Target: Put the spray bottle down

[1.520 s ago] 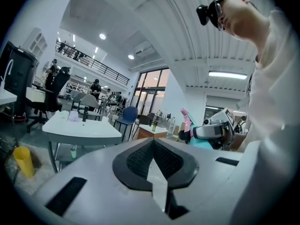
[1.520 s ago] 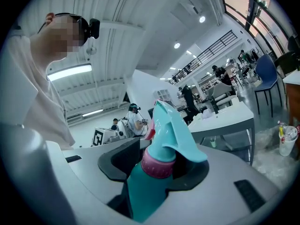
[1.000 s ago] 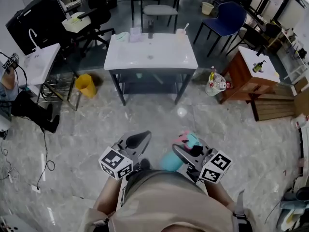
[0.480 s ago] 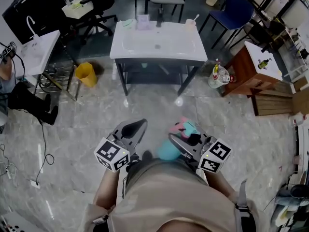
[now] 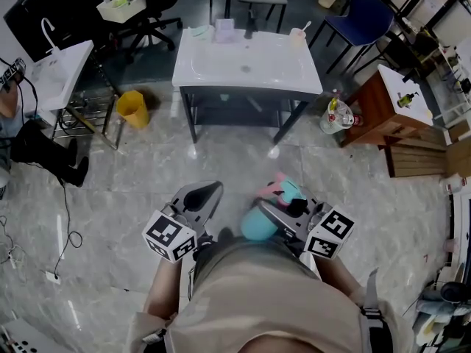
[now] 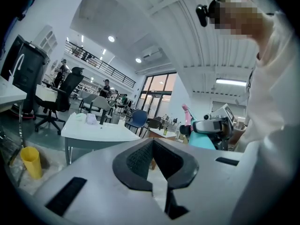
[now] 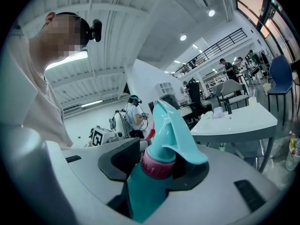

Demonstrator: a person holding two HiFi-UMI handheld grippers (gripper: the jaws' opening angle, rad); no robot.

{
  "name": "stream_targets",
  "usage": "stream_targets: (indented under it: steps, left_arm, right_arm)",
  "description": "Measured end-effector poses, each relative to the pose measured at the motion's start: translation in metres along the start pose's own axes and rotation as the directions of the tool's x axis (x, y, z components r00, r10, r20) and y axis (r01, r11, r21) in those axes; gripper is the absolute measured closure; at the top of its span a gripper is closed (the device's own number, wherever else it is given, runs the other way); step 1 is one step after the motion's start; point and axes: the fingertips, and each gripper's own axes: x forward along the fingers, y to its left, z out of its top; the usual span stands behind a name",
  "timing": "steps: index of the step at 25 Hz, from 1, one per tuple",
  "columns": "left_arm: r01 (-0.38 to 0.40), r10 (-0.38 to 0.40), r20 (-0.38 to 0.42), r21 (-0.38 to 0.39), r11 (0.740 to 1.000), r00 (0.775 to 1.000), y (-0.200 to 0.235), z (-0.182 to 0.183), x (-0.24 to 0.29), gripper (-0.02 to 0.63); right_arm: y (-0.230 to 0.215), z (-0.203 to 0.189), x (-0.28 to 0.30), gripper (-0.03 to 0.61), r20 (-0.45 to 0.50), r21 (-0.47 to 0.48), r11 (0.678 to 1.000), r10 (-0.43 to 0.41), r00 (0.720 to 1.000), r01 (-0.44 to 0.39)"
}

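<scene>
The spray bottle point(image 5: 257, 225) has a teal body, a pink collar and a teal head with a pink trigger. My right gripper point(image 5: 278, 210) is shut on it around the neck, low in the head view and close to the person's body. In the right gripper view the spray bottle point(image 7: 161, 139) fills the space between the dark pads point(image 7: 115, 161) of the right gripper point(image 7: 159, 168), its head pointing toward the white table point(image 7: 243, 121). My left gripper point(image 5: 200, 199) is beside it, shut on nothing. The left gripper point(image 6: 152, 146) shows its tips together.
A white table point(image 5: 246, 65) with small items along its far edge stands ahead across marble floor. A yellow bin point(image 5: 131, 109) is left of it. A wooden cabinet point(image 5: 379, 112) and a bag of bottles point(image 5: 335, 118) stand right. A seated person point(image 5: 33, 149) is far left.
Both grippers moved forward toward the white table, which now sits lower and nearer in the head view. The right gripper still grips the spray bottle; the left stays shut.
</scene>
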Motion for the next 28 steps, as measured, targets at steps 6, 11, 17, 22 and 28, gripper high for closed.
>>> stream_targets:
  steps: [6, 11, 17, 22, 28]
  left_arm:
    - [-0.050, 0.050, 0.022, -0.009, 0.999, 0.998, 0.013, 0.007, 0.002, 0.606]
    - [-0.069, 0.069, 0.006, -0.001, 0.998, 0.998, 0.022, 0.008, 0.021, 0.606]
    - [-0.081, 0.081, -0.016, 0.004, 0.997, 0.997, 0.032, 0.014, 0.062, 0.606]
    - [-0.081, 0.082, -0.046, 0.019, 0.996, 0.996, 0.037, 0.024, 0.099, 0.606]
    - [-0.081, 0.084, -0.081, 0.032, 0.996, 0.993, 0.038, 0.029, 0.138, 0.606]
  right_arm:
    - [-0.011, 0.005, 0.013, 0.387, -0.009, -0.020, 0.999, 0.045, 0.999, -0.045]
    - [-0.033, 0.008, 0.018, 0.387, -0.006, -0.011, 0.998, 0.064, 0.998, -0.064]
    - [-0.079, 0.015, 0.013, 0.387, -0.010, 0.023, 0.998, 0.050, 0.999, -0.050]
    - [-0.114, 0.029, 0.006, 0.387, 0.001, 0.042, 0.998, 0.054, 0.999, -0.054]
    - [-0.156, 0.039, -0.002, 0.387, 0.003, 0.068, 0.996, 0.052, 0.999, -0.052]
